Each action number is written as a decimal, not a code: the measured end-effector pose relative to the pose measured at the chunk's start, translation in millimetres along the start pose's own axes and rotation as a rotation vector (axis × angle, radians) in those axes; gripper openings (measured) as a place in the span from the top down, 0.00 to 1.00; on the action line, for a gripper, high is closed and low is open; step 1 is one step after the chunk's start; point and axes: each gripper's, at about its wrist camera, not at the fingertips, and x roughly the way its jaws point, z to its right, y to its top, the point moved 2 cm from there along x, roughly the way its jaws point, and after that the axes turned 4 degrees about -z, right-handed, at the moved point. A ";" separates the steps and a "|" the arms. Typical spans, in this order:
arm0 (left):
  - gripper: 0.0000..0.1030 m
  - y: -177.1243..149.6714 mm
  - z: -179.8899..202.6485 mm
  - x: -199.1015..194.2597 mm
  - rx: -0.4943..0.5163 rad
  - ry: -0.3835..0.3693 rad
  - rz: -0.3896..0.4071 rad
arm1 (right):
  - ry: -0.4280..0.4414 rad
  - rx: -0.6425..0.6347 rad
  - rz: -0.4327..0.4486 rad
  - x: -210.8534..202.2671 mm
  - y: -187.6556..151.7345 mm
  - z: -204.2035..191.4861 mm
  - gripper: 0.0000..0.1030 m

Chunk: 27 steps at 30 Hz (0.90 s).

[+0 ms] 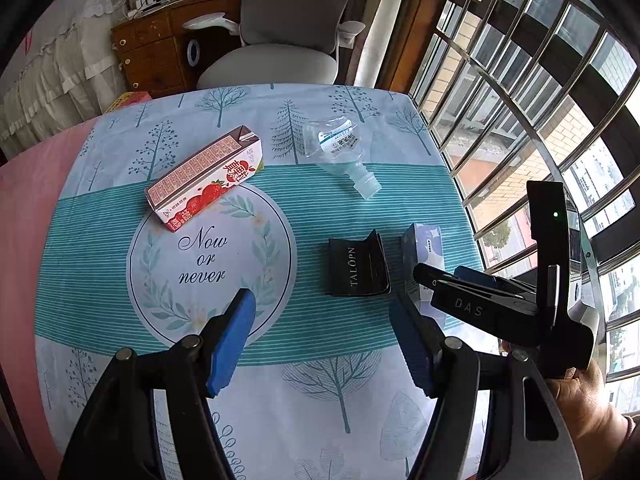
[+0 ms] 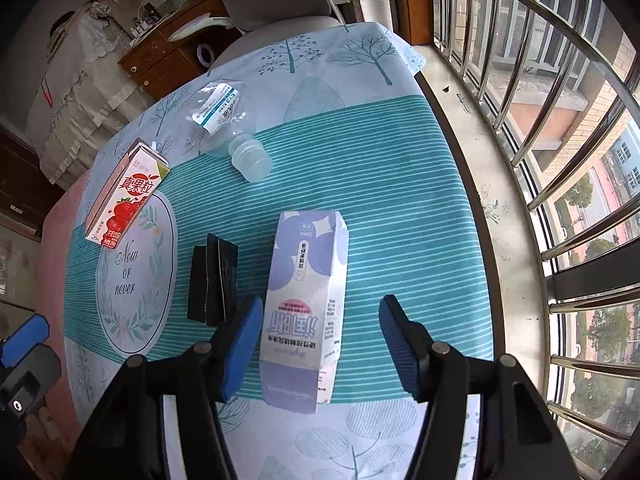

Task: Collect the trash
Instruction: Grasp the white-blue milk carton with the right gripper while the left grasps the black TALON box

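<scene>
Between the blue pads of the right tool [image 2: 320, 344]: purple-and-white carton [image 2: 306, 304], lying flat on the tabletop [image 2: 400, 200]. Long axis runs straight away from the tool, in line with its pointing direction; near end sits within the gap, far folded end beyond the fingertips. Left pad stands just beside the carton's left face, right pad clearly apart from its right face, so the carton lies off-centre toward the left pad. Jaws released, nothing gripped; no pad visibly presses the carton. Judgement: the right tool is the nearer one, and a closing across the carton's short width looks like the coming move, after a small shift to centre it.

Carton, appearance: tall box, pale purple with white panel, rounded blue shapes, printed text reading upside down from this view, gabled far end, walls slightly dented.

Left tool [image 1: 324, 332]: jaws wide, empty, over the printed wreath and bare cloth; the carton [image 1: 424, 248] lies to its right, partly hidden behind the right tool [image 1: 444, 276].

Other trash on the tabletop: red strawberry drink carton [image 2: 124, 196], clear crumpled bottle [image 2: 224, 120], black folded packet [image 2: 212, 276] just left of the purple carton, apart from it.
</scene>
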 end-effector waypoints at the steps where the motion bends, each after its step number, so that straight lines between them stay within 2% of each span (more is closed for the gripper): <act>1: 0.35 1.9 0.1 3.5 -0.005 0.001 -0.004 | 0.011 -0.002 -0.011 4.6 2.1 -0.7 0.45; 3: 0.35 5.8 0.7 10.8 -0.020 -0.002 -0.016 | 0.014 -0.020 -0.040 14.1 2.4 -2.4 0.51; 4: 0.35 7.4 0.8 13.7 -0.029 -0.008 -0.023 | 0.012 -0.031 -0.040 15.4 2.1 -2.8 0.52; 5: 0.35 8.8 1.1 17.2 -0.039 -0.015 -0.031 | 0.010 -0.050 -0.027 13.7 2.3 -3.6 0.58; 9: 0.35 15.5 3.9 34.6 -0.076 -0.052 -0.076 | 0.028 -0.064 -0.018 9.8 4.0 2.4 0.68; 22: 0.35 27.4 21.5 111.9 -0.180 -0.198 -0.277 | 0.076 -0.046 -0.012 2.4 0.8 30.4 0.68; 27: 0.35 27.0 22.6 132.1 -0.190 -0.174 -0.311 | 0.088 -0.047 -0.012 2.5 0.3 31.4 0.68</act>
